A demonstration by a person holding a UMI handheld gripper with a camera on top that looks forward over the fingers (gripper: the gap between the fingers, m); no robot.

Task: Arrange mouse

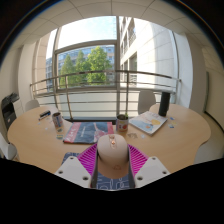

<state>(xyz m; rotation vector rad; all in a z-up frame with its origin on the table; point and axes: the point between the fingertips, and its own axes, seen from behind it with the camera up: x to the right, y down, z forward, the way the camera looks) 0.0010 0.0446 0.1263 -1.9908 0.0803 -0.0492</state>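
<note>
A beige computer mouse (112, 155) sits between my gripper's (112, 166) two fingers, its front pointing away from me. The pink pads (87, 158) touch its left and right sides, so the gripper is shut on the mouse. A blue patterned mouse mat (100, 183) lies right under the mouse and fingers on the round wooden table (40, 145). I cannot tell whether the mouse rests on the mat or hangs just above it.
Beyond the fingers lie a coloured book (88, 131), a can (57, 121) to its left, a cup (122, 124) and an open notebook (148, 122) to the right. A black upright object (165, 103) stands at the far right. Chairs and a large window stand behind the table.
</note>
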